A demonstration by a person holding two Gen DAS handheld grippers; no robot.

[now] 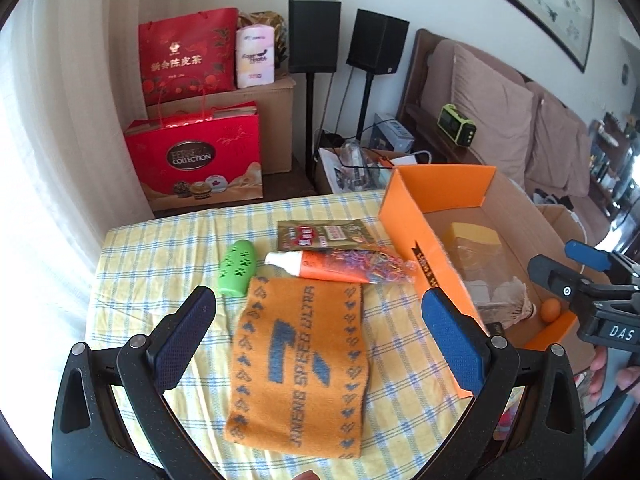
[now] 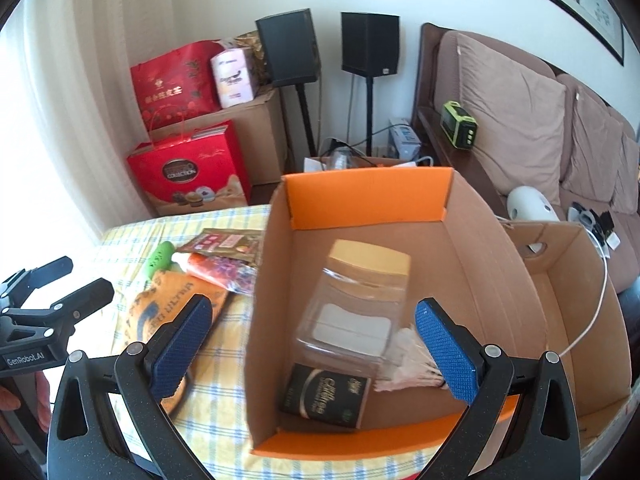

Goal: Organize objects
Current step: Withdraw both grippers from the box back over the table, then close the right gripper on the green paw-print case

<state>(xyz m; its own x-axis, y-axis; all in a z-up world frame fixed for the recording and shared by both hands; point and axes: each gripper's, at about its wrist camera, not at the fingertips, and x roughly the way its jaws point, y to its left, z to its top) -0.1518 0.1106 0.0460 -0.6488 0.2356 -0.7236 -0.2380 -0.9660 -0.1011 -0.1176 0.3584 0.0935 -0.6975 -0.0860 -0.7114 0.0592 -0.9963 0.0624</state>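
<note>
An orange cardboard box [image 1: 404, 216] [image 2: 368, 200] stands on the right of the checked tablecloth [image 1: 160, 264]. Inside it lie a clear jar with a yellow lid [image 2: 356, 300], a black packet [image 2: 326, 398], a shuttlecock [image 2: 408, 360] and an orange ball [image 1: 550, 309]. On the cloth lie an orange towel [image 1: 298, 364], a green case [image 1: 236, 266], an orange tube [image 1: 320, 266], a bag of coloured bands [image 1: 372, 266] and a brown sachet [image 1: 326, 234]. My left gripper [image 1: 318, 340] is open above the towel. My right gripper [image 2: 314, 350] is open above the box.
Red gift bags [image 1: 196, 156] and cardboard boxes stand behind the table, with two speakers on stands [image 1: 314, 36]. A sofa [image 1: 520, 120] runs along the right. A second, brown box [image 2: 560, 280] sits right of the orange one.
</note>
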